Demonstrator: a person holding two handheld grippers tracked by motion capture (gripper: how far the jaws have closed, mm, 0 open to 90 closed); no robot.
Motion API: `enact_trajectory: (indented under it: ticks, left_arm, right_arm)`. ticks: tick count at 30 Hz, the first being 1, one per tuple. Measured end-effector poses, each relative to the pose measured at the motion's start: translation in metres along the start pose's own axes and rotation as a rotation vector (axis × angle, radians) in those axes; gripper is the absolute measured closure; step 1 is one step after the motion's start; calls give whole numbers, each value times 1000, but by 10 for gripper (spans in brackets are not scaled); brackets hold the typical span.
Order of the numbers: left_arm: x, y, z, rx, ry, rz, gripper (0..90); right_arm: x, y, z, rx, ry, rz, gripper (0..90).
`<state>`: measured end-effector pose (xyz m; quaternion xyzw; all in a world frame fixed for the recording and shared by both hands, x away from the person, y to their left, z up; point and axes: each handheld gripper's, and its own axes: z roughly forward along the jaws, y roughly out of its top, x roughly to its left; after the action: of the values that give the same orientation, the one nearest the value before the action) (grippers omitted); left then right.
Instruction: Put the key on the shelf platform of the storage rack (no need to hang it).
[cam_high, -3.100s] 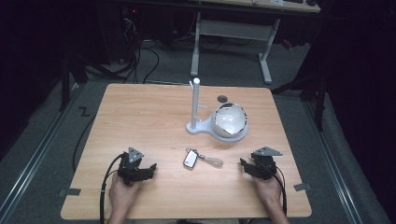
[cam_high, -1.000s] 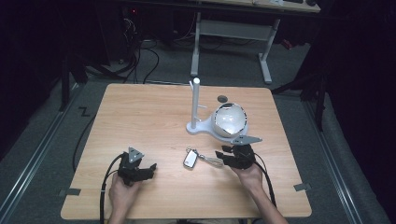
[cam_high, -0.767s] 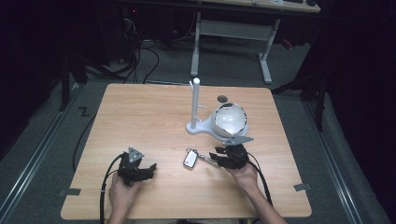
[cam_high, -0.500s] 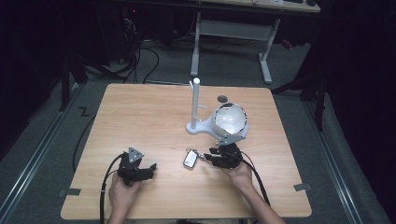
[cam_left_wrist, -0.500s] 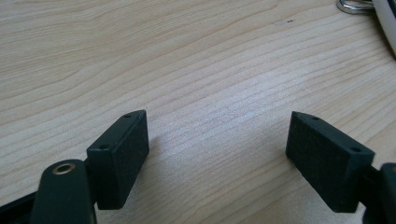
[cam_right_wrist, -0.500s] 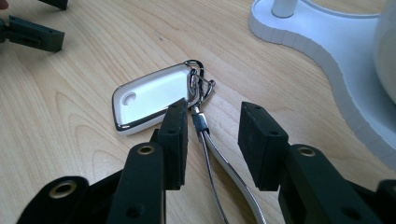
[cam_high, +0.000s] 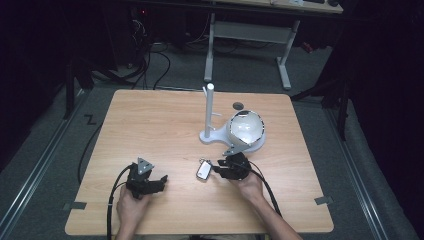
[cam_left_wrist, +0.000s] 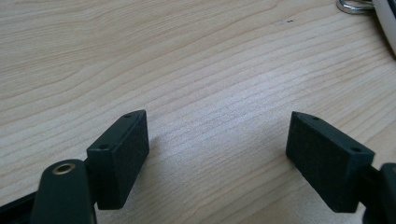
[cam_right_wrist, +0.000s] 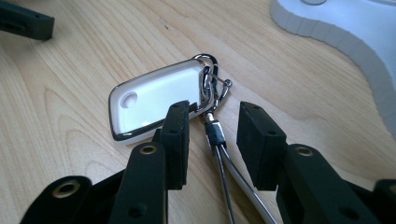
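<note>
A white key fob (cam_high: 203, 170) (cam_right_wrist: 156, 100) with a chrome rim lies flat near the table's front middle. A metal ring and a thin wire strap (cam_right_wrist: 219, 158) trail from it. My right gripper (cam_high: 216, 169) (cam_right_wrist: 212, 121) sits just right of the fob, low over the wood. Its jaws have just been closing and now stand on either side of the strap's metal ferrule, and the pads do not press on it. My left gripper (cam_high: 161, 181) (cam_left_wrist: 217, 149) rests at the front left, open, with only bare wood between its pads.
A white stand (cam_high: 209, 107) with an upright post and a glassy dome (cam_high: 246, 126) occupies the table's middle right, and its base (cam_right_wrist: 336, 28) lies close behind my right gripper. A small dark disc (cam_high: 238, 106) lies behind it. Cables trail off the table's front edge.
My right hand has travelled left from the table's front right to the key fob, ending with its jaws around the strap. The left gripper has stayed put.
</note>
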<state>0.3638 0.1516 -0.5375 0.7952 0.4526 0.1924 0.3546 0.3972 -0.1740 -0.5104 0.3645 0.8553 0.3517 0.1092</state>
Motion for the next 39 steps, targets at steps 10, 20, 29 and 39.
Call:
enact_trajectory:
  ticks: [10,20,29,39]
  left_arm:
    - [0,0,0,0,0,0,216]
    - [0,0,0,0,0,0,216]
    - [0,0,0,0,0,0,216]
    - [0,0,0,0,-1,0,216]
  right_arm:
    - [0,-1,12,55,-11,-22,718]
    - [4,-2,12,58,-31,-75,813]
    - [6,-2,6,45,-26,-94,817]
    - [5,0,-17,-12,-18,-91,818]
